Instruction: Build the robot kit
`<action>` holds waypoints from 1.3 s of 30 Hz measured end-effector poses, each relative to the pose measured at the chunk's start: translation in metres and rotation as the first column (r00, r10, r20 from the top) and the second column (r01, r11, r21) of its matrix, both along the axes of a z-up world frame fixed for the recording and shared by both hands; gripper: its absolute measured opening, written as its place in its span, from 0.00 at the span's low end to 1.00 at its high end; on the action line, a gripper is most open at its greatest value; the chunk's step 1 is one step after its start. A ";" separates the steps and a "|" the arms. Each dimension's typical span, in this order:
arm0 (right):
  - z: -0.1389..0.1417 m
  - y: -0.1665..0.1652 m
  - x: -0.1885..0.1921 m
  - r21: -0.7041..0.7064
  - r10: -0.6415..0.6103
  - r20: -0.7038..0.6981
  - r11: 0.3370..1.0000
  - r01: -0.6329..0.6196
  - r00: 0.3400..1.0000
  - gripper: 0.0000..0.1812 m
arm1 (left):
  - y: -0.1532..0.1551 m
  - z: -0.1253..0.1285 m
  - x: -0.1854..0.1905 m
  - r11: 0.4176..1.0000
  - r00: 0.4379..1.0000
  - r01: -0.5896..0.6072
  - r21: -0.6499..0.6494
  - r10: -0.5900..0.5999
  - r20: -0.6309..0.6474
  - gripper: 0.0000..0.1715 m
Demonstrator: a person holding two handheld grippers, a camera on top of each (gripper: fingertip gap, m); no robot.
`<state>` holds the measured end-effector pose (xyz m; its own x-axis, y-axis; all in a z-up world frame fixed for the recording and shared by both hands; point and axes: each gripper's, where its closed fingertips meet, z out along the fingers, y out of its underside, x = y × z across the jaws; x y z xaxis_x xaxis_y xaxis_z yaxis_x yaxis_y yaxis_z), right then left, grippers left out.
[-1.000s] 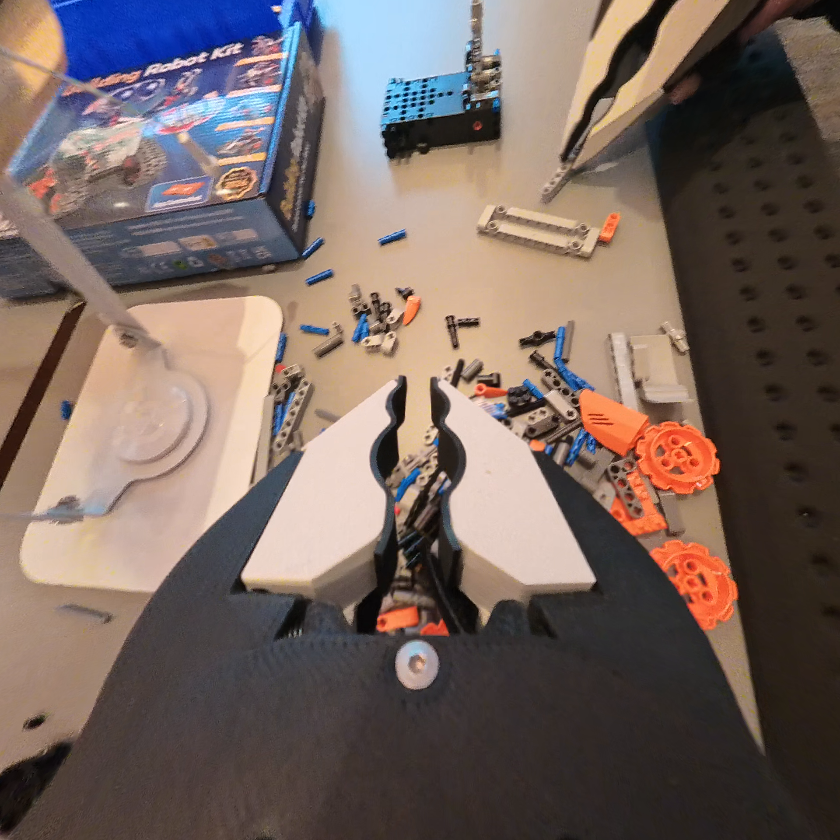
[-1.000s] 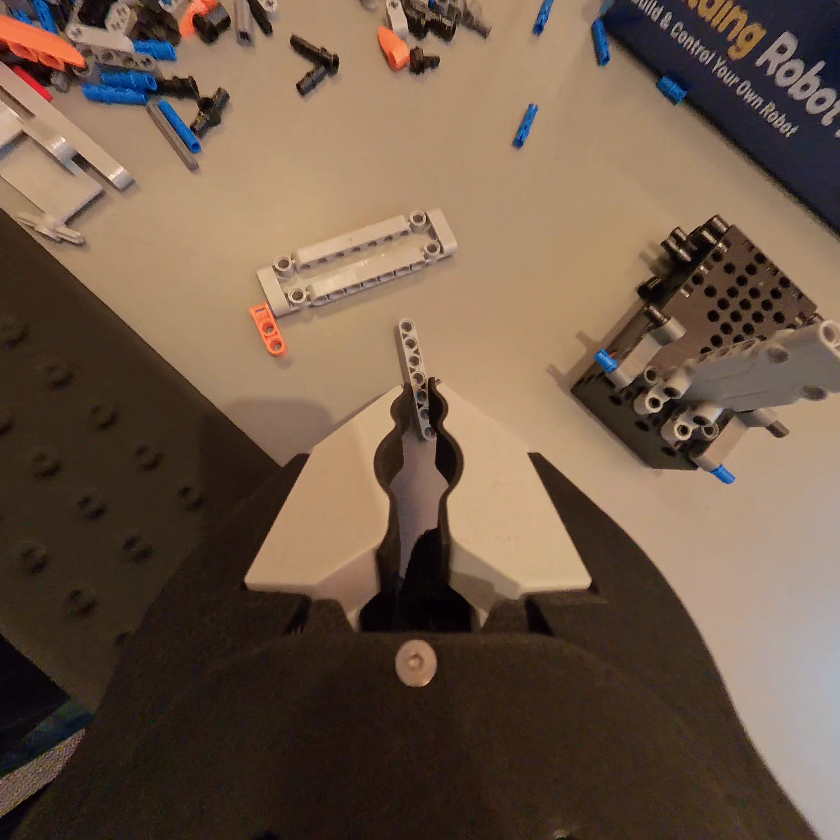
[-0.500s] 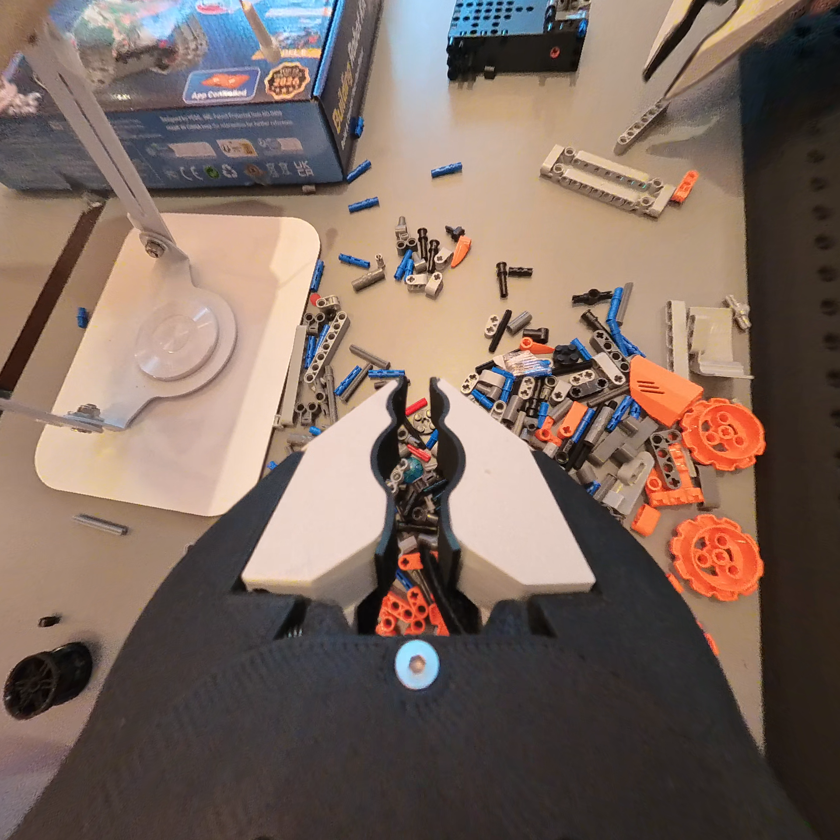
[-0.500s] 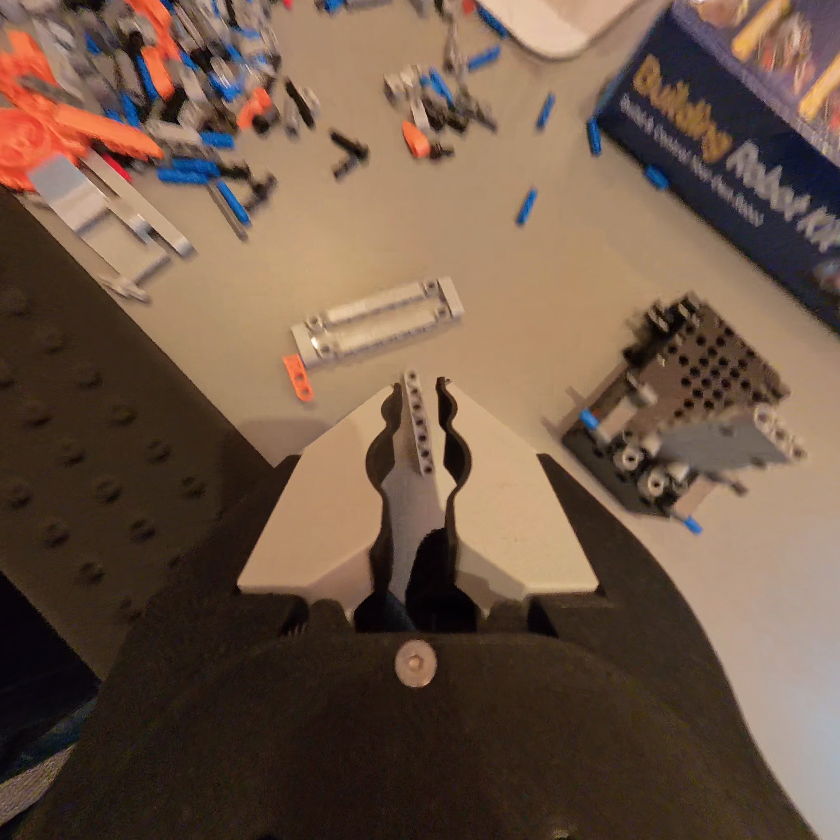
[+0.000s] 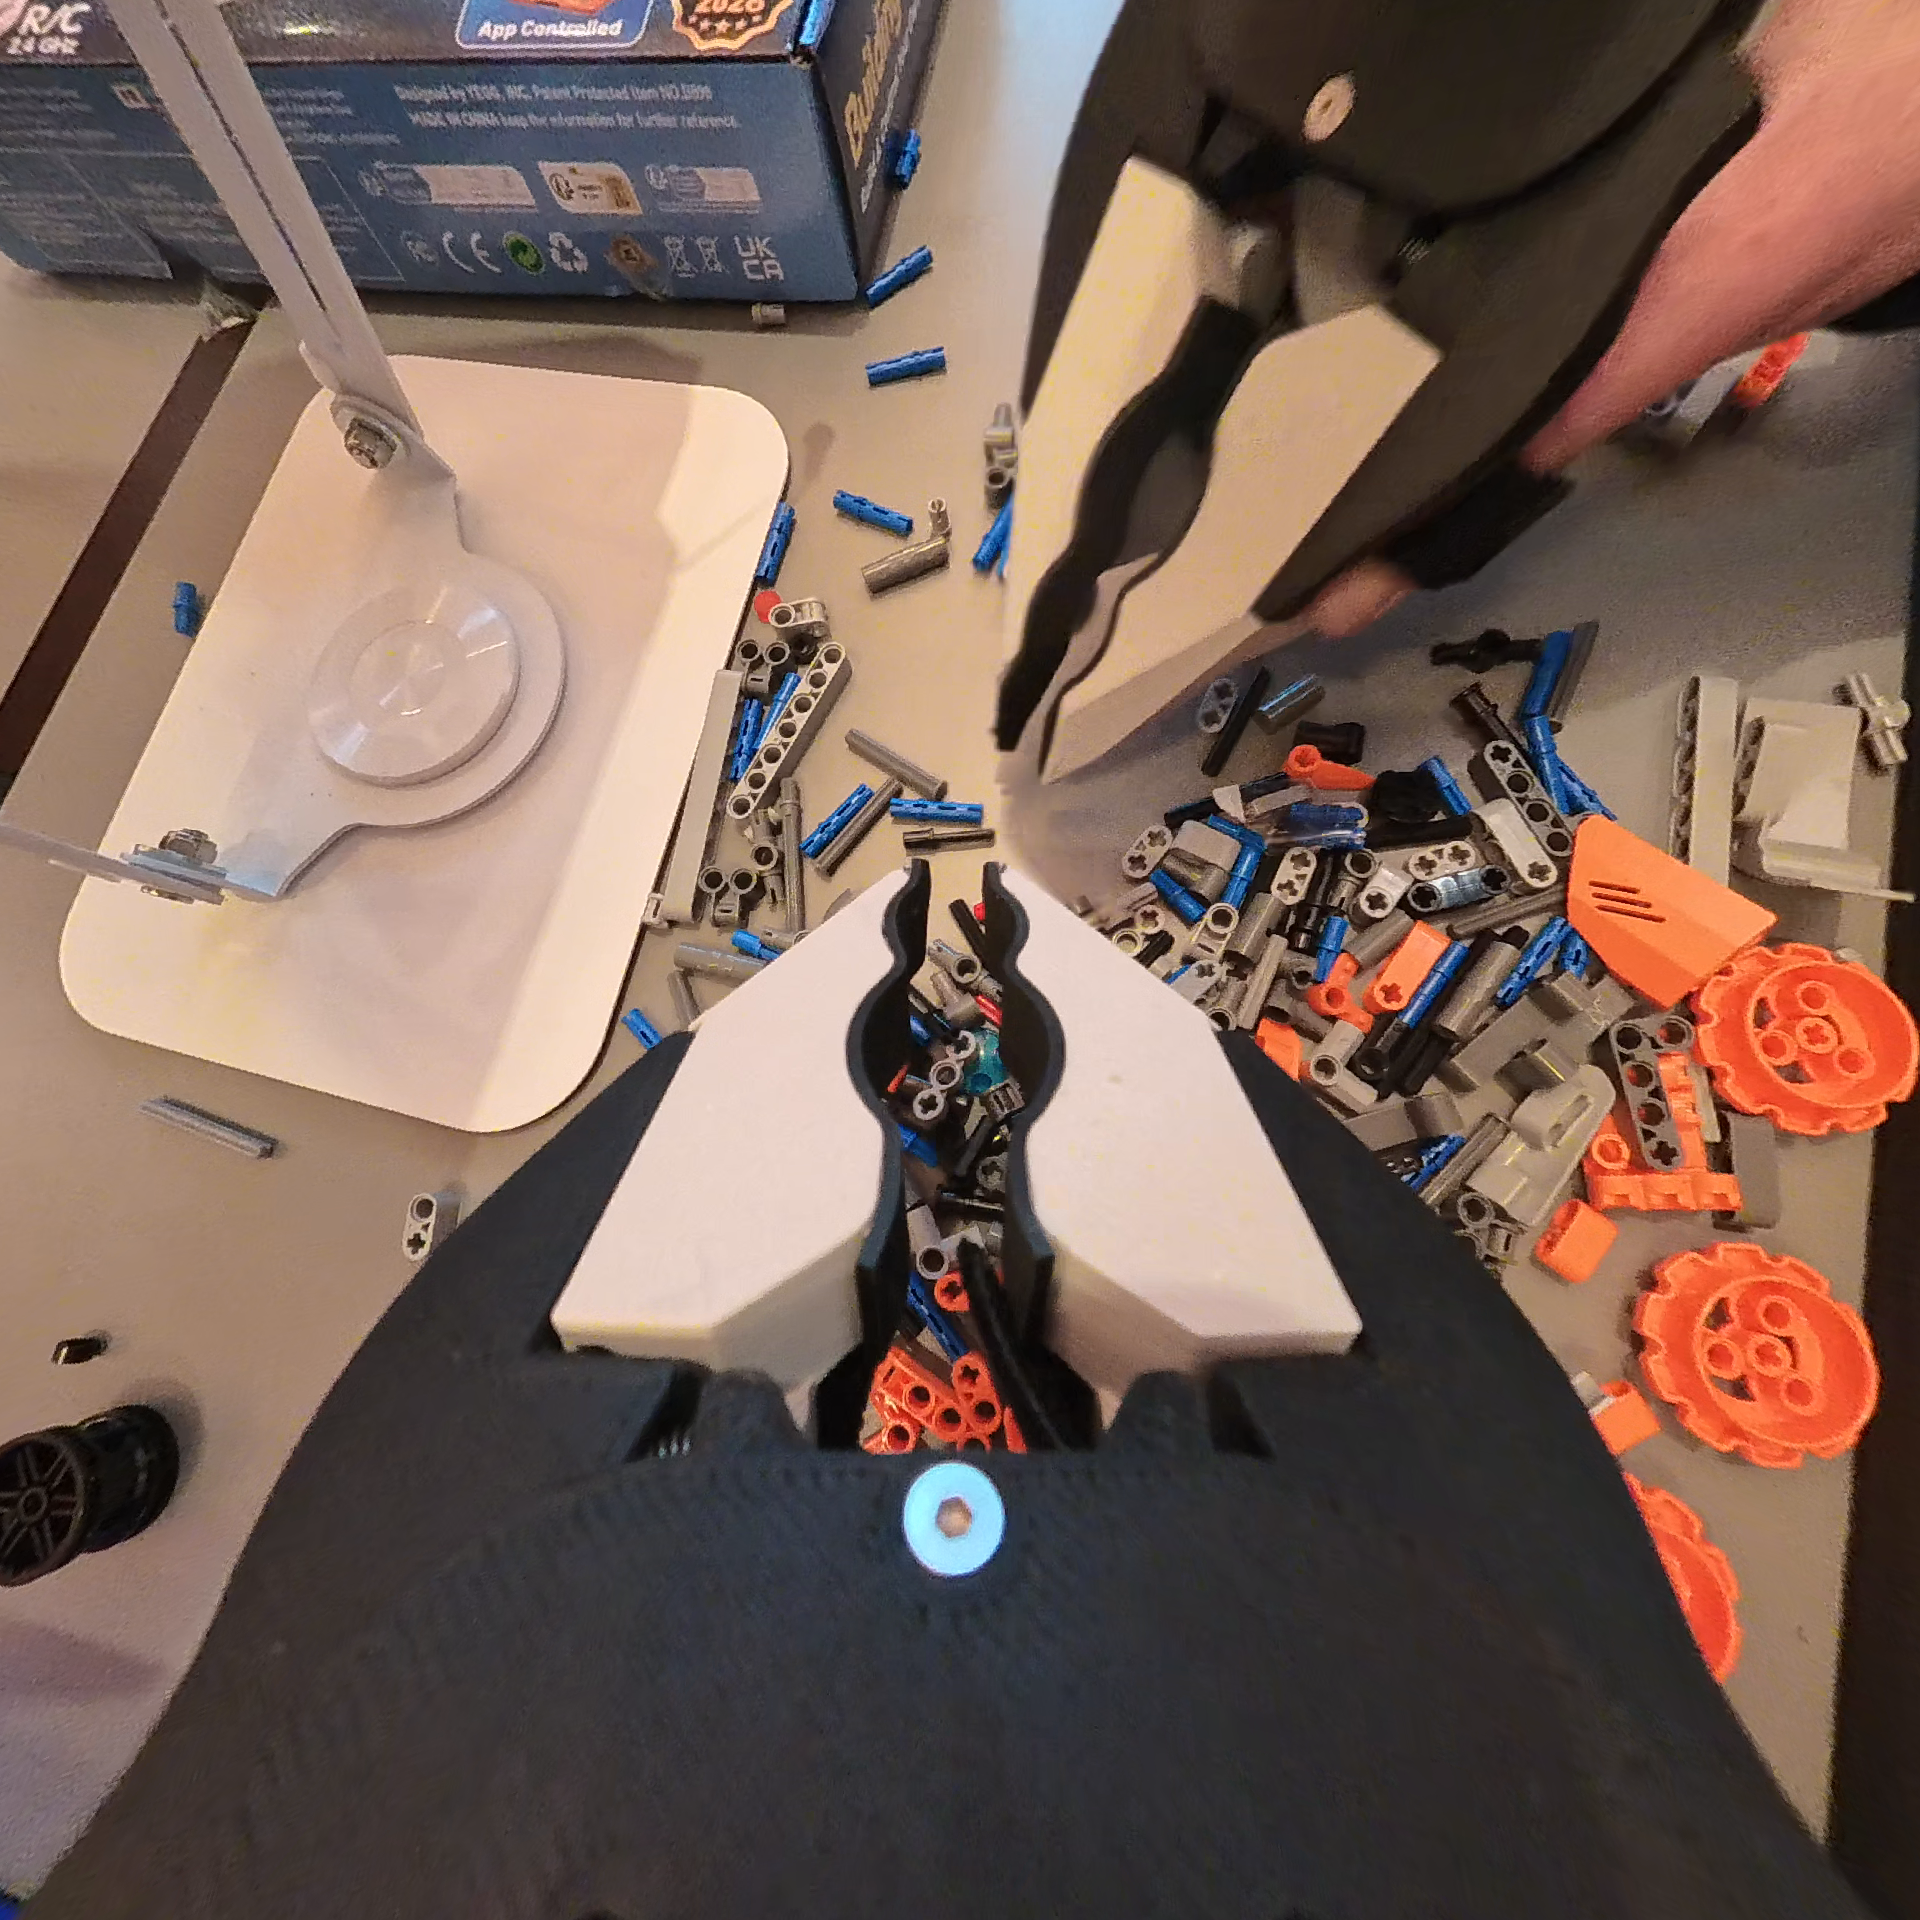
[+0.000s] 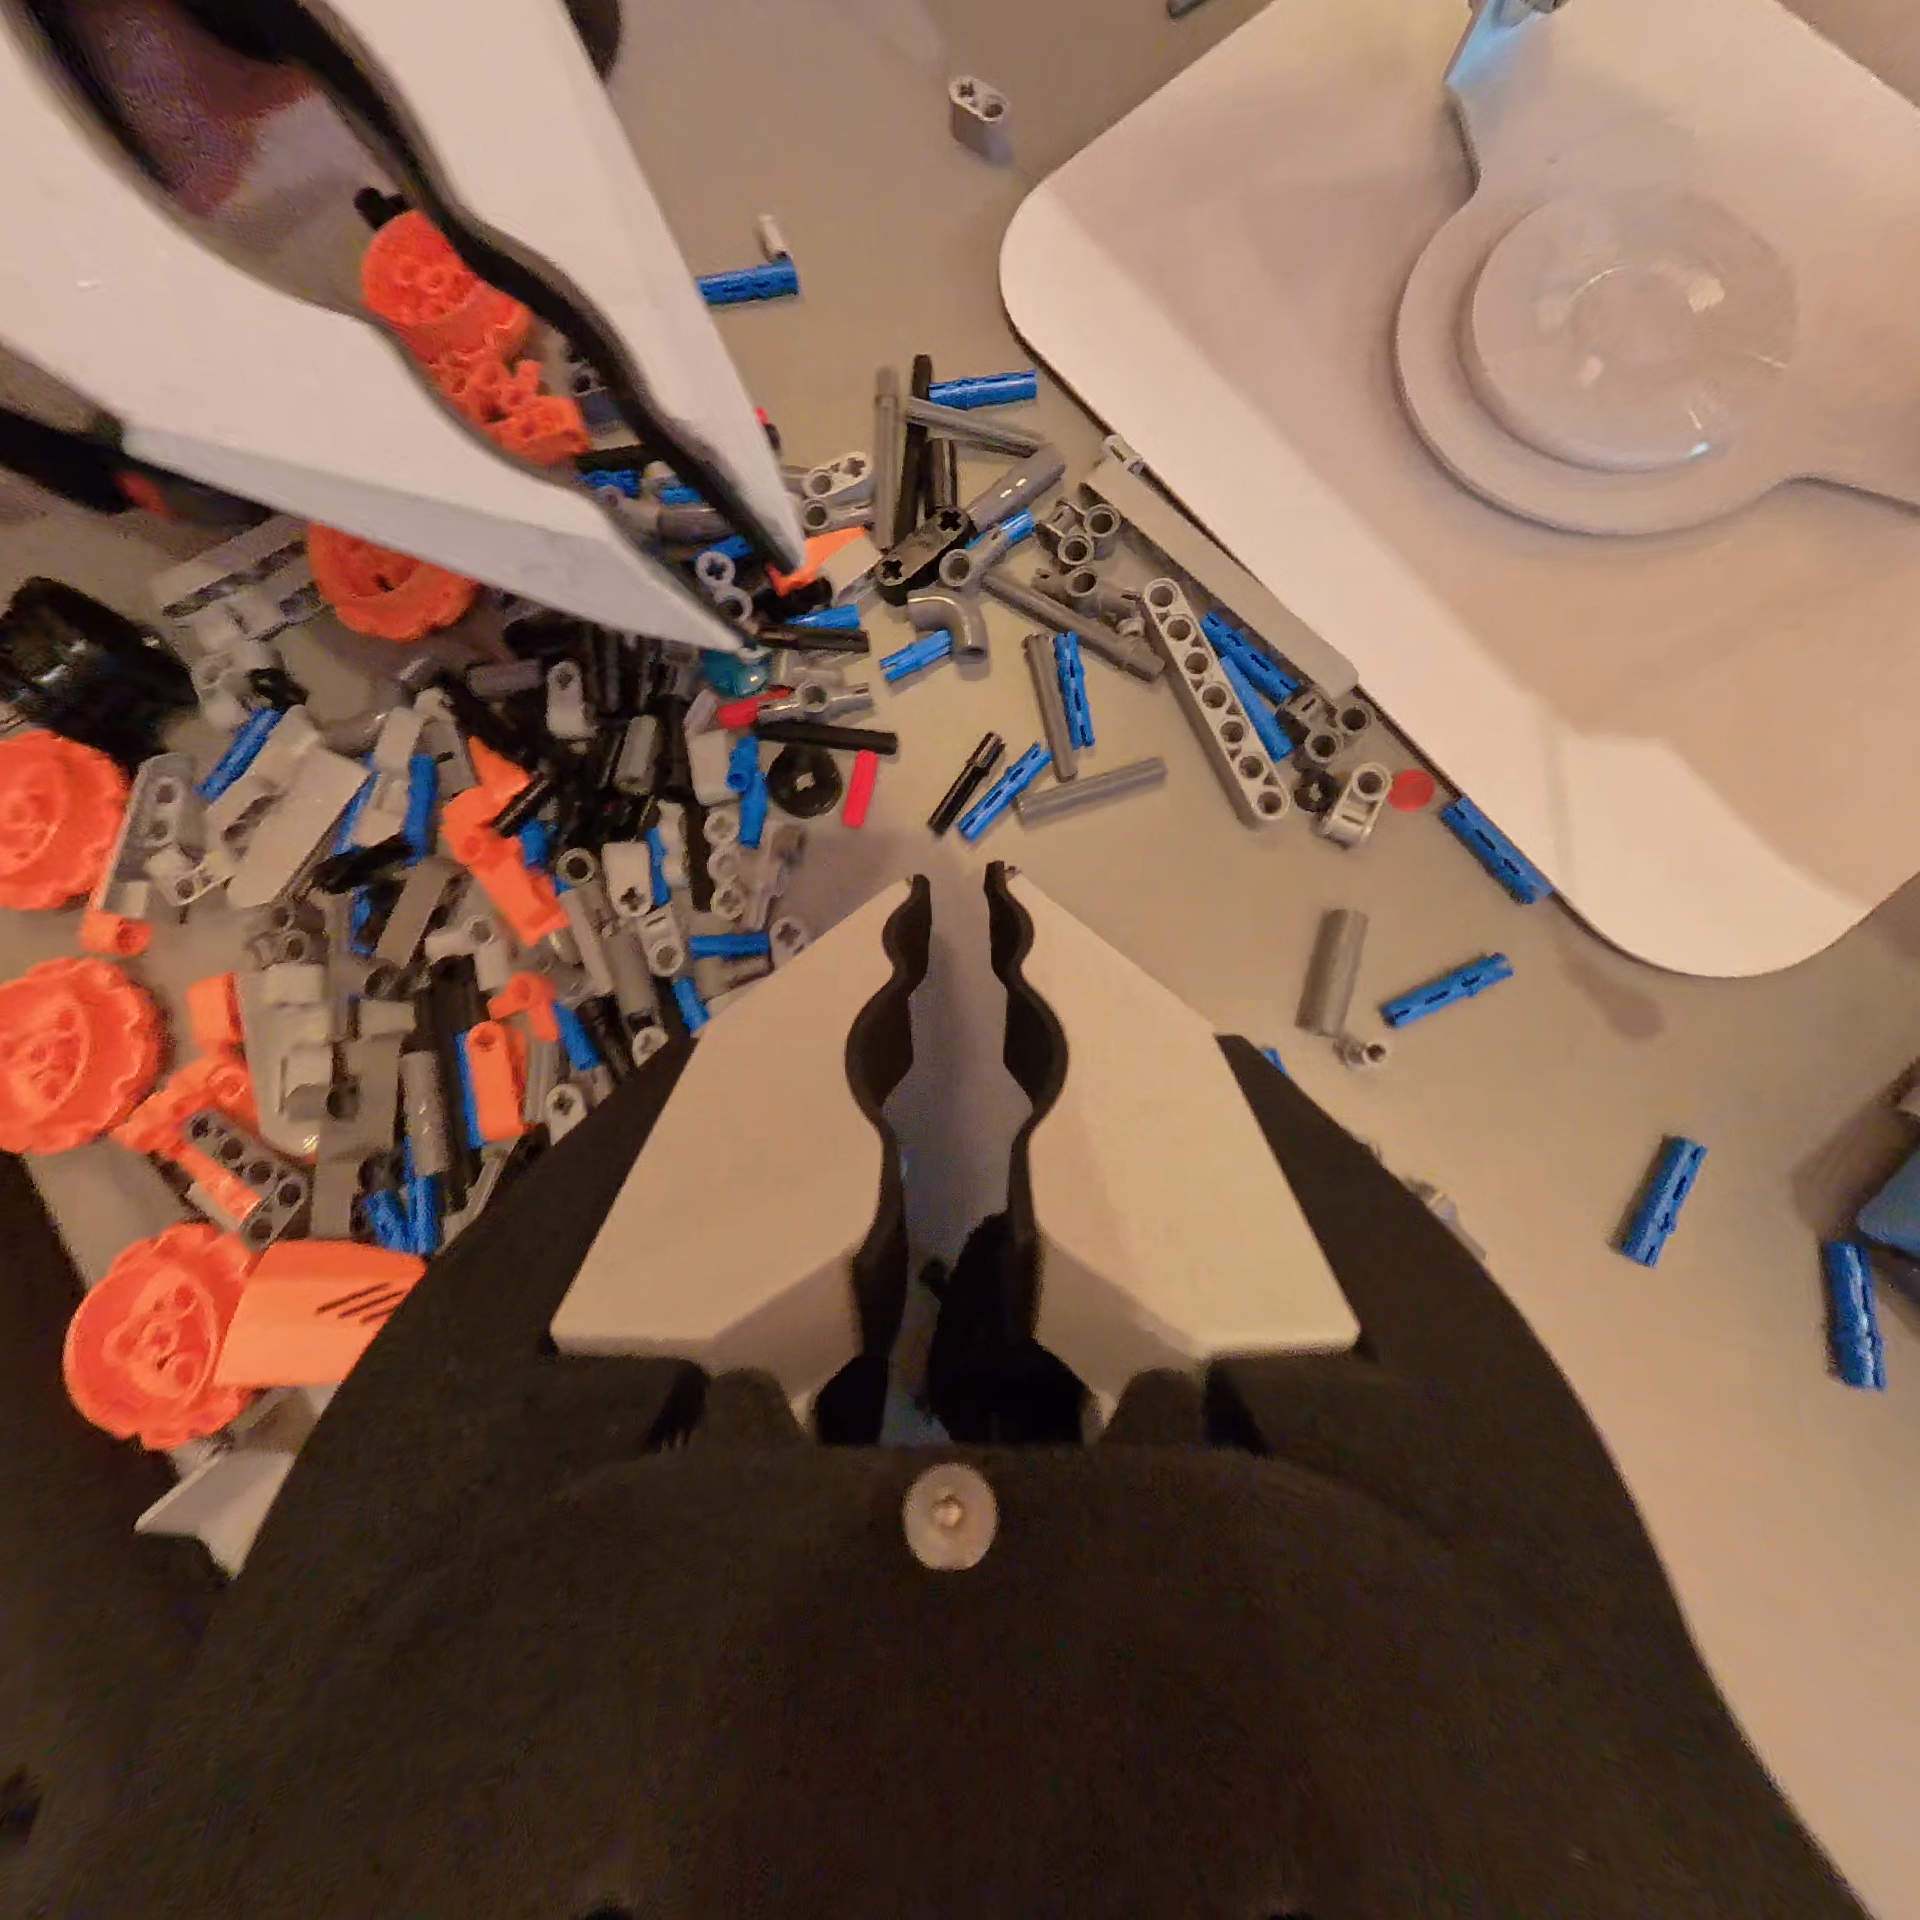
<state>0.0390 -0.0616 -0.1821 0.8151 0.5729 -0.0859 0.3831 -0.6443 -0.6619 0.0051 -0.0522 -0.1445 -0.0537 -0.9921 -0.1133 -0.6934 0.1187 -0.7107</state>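
Both grippers stand slightly parted, empty: left gripper [image 5: 951, 883] over the heap of small grey, blue and orange plastic building pieces [image 5: 1351, 966], right gripper [image 6: 951, 894] above bare grey table [image 6: 1507, 1455], heap at its 10 o'clock; better isolate one piece before closing

All the writing here sits on one thing: the blue cardboard box [image 5: 520, 135] at the top of the left wrist view. Its long side carries lines of small white print, three pale rectangular stickers [image 5: 582, 187] and, below them, a row of small white symbols [image 5: 582, 255]. On the lid's edge are a white-rimmed label [image 5: 551, 26] and a round gold badge [image 5: 727, 16] (both cut off by the frame). Slanted gold lettering [image 5: 873, 114] runs along the short end face.
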 end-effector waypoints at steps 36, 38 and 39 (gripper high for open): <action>0.130 -0.030 0.005 0.440 0.109 -0.472 0.889 0.127 0.875 0.01 | -0.046 0.085 0.044 0.904 0.843 0.176 -0.390 0.066 0.534 0.02; 0.131 -0.033 0.006 0.464 0.120 -0.463 0.877 0.124 0.878 0.01 | -0.046 0.093 0.043 0.901 0.814 0.191 -0.390 0.077 0.576 0.02; 0.133 -0.035 0.005 0.473 0.133 -0.468 0.873 0.120 0.874 0.01 | -0.048 0.095 0.043 0.893 0.811 0.208 -0.399 0.070 0.580 0.02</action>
